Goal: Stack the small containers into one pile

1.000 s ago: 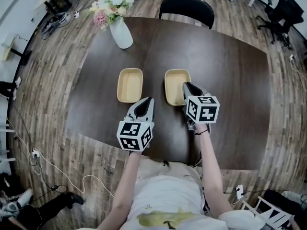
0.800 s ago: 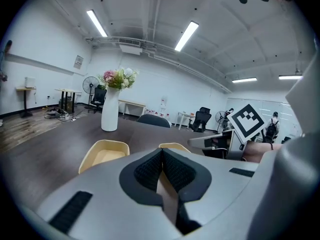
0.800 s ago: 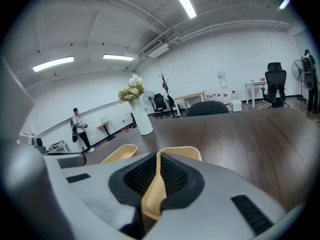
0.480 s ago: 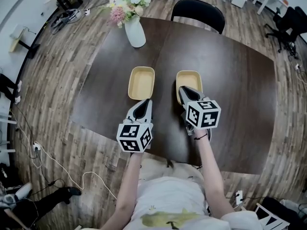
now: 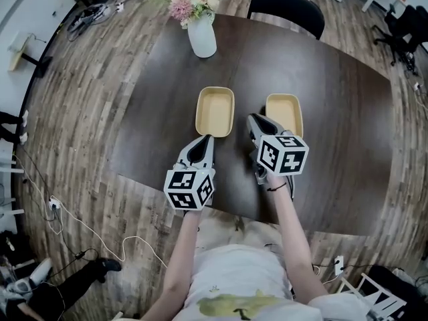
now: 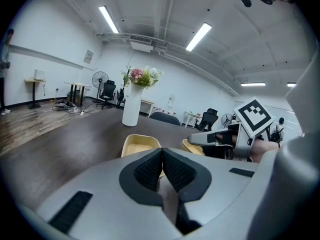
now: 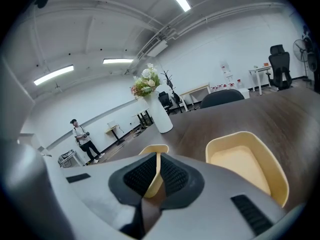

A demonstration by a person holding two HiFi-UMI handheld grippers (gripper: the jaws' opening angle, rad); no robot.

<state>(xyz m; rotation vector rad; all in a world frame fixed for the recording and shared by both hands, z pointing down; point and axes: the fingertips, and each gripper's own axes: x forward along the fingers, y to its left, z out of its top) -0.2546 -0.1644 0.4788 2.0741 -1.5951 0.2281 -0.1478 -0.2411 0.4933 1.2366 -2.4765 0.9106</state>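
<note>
Two shallow tan containers lie side by side on the dark table (image 5: 338, 105). The left container (image 5: 214, 111) (image 6: 140, 145) sits just ahead of my left gripper (image 5: 204, 139) (image 6: 161, 151), whose pads touch with nothing between them. My right gripper (image 5: 252, 118) (image 7: 157, 156) hovers over the gap between the two containers. Its jaws are all but closed. Only a thin tan sliver of the left container (image 7: 151, 149) shows through the slit. The right container (image 5: 284, 112) (image 7: 247, 164) lies close on its right, untouched.
A white vase of flowers (image 5: 202, 35) stands at the table's far left, and a black chair (image 5: 286, 9) stands behind the far edge. The table's near edge runs just under my hands. A person (image 7: 82, 136) stands far off in the room.
The head view has swung, so both containers now sit further right in the picture. My right gripper has shifted left, from over the right container to the gap between the two. The left gripper holds its place.
</note>
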